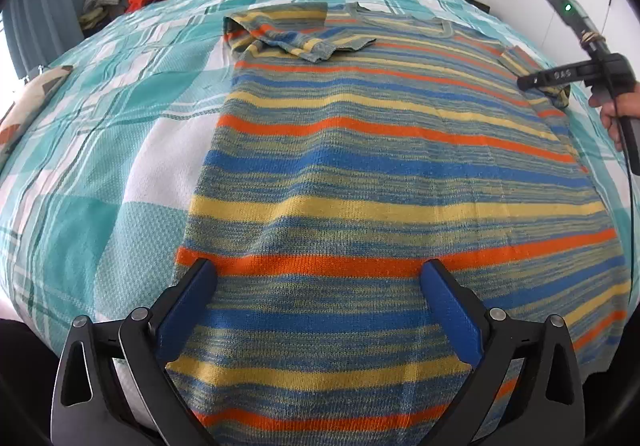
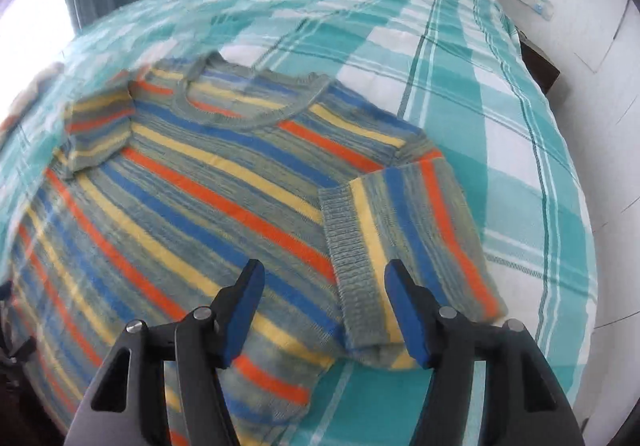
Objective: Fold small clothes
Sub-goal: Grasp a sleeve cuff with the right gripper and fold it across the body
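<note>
Striped knit sweater [image 1: 380,174] flat on bed; both sleeves folded inward.

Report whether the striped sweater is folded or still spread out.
Mostly spread: the striped sweater lies flat on the bed, only its sleeves turned in over the body.

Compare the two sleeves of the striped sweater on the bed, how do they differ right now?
The sleeve near the right gripper lies flat and smooth, folded in over the body; the far sleeve is rumpled, its cuff bunched in the left wrist view. The near sleeve lies below the open right gripper; the far sleeve has no gripper near it. Both share the same striped knit.
</note>
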Motion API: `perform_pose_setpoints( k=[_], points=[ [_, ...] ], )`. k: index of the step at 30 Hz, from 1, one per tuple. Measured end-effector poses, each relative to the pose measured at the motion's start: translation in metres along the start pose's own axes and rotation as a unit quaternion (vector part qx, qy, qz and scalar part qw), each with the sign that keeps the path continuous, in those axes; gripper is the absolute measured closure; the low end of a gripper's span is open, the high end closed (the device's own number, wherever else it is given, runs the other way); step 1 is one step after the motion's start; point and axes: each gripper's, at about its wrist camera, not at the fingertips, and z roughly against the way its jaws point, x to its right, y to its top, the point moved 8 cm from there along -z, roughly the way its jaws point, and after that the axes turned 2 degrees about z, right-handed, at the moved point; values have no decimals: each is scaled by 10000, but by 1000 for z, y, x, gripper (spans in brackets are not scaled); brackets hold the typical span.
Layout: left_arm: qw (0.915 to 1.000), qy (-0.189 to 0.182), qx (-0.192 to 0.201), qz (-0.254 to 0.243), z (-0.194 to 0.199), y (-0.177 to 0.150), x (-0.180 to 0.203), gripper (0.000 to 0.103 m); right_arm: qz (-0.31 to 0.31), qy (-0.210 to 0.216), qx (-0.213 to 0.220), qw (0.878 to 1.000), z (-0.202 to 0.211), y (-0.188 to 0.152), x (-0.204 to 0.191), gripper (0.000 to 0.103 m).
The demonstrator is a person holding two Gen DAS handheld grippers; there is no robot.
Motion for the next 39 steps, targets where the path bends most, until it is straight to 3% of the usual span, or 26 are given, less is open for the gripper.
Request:
perform_pose_setpoints(
  k=[1,2,3,7,9,12,15,18,19,22,23,25,26,27,29,30,33,36,39],
  points=[
    [10000,18,18,-13,0,0,0,1,-7,-110,-261,9996,-16,-7,5,60],
    [10000,36,31,-29,0,0,1,1,-163,-137,-348,9992,-21,-12,16,91],
    [10000,42,40,-37,0,0,1,1,-455,-74,-242,9986,-15,-18,30,100],
    [10000,17,27,-37,-1,0,1,0,-2091,107,409,9770,41,-30,117,100],
    [10000,4,20,-38,-1,0,2,0,-2909,18,547,9552,68,-53,170,100],
    [10000,18,21,-36,-1,0,2,0,-4038,47,338,9142,78,-106,229,100],
    [10000,34,14,-24,-1,0,2,0,-4709,356,92,8814,66,-151,242,100],
    [10000,44,7,-7,0,0,1,0,-5410,1065,389,8333,52,-174,243,96],
    [10000,50,10,-7,1,-1,1,0,-5535,1226,506,8222,50,-178,244,94],
    [10000,64,27,-6,0,-1,1,0,-5694,1521,723,8046,44,-180,245,76],
    [10000,73,33,1,0,-1,1,0,-5707,1621,771,8013,42,-179,244,64],
    [10000,88,46,6,-1,-1,1,0,-5635,1742,844,8031,40,-174,240,61],
    [9999,96,48,-1,-1,-1,1,0,-5527,1725,777,8116,37,-171,237,69],
    [9999,102,46,-8,-1,-1,1,0,-5378,1568,626,8260,35,-169,234,100],
    [10000,86,29,-10,-1,0,1,0,-5075,1074,379,8541,40,-169,235,101],
    [10000,74,27,-5,-1,0,1,0,-5052,908,392,8573,49,-173,238,101],
    [9999,95,64,-10,-1,-1,1,0,-5190,152,277,8542,71,-202,261,101],
    [9999,129,62,-59,-2,-1,2,0,-5456,150,-67,8379,59,-234,266,102],
    [10000,72,11,-66,-2,0,1,0,-5299,-74,-122,8480,56,-233,261,102]
  ],
)
